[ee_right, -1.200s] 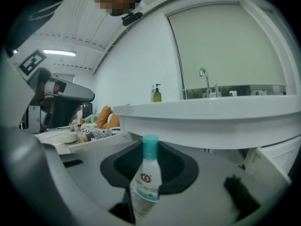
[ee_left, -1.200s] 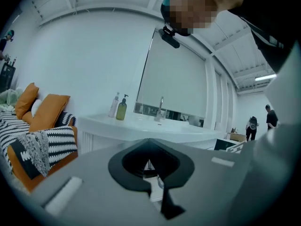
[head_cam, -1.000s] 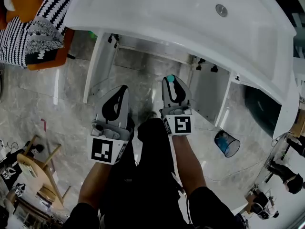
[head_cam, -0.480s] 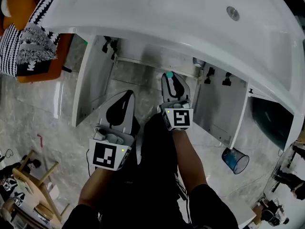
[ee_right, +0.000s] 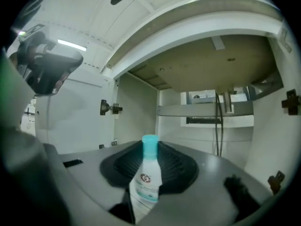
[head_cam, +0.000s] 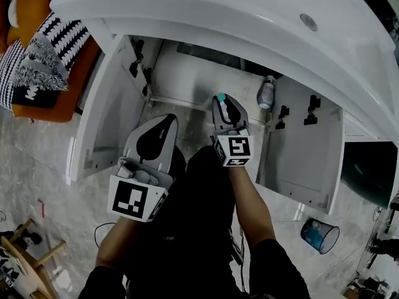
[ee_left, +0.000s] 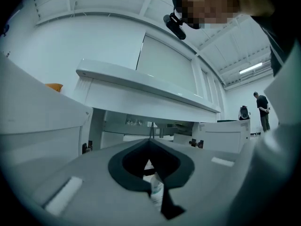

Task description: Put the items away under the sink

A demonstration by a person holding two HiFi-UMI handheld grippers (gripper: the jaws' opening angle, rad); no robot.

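Tongs on the right (head_cam: 221,104) clamp a small white plastic bottle with teal cap (ee_right: 145,182) upright at the front of the open white under-sink cabinet (head_cam: 187,73). Left tongs (head_cam: 167,119) stand with tips together, just short of the cabinet. A clear bottle (head_cam: 266,92) sits inside near the right door.

The right claw (ee_right: 150,149) hides the lower body of the bottle (ee_right: 145,185), whose label is too small to read.

The bottle (ee_right: 143,182) is white with a turquoise cap (ee_right: 150,143). The cabinet (head_cam: 106,111) is white, the floor (head_cam: 50,185) grey with marble veins, the blanket (head_cam: 43,67) black-and-white striped, the bin (head_cam: 320,234) blue.
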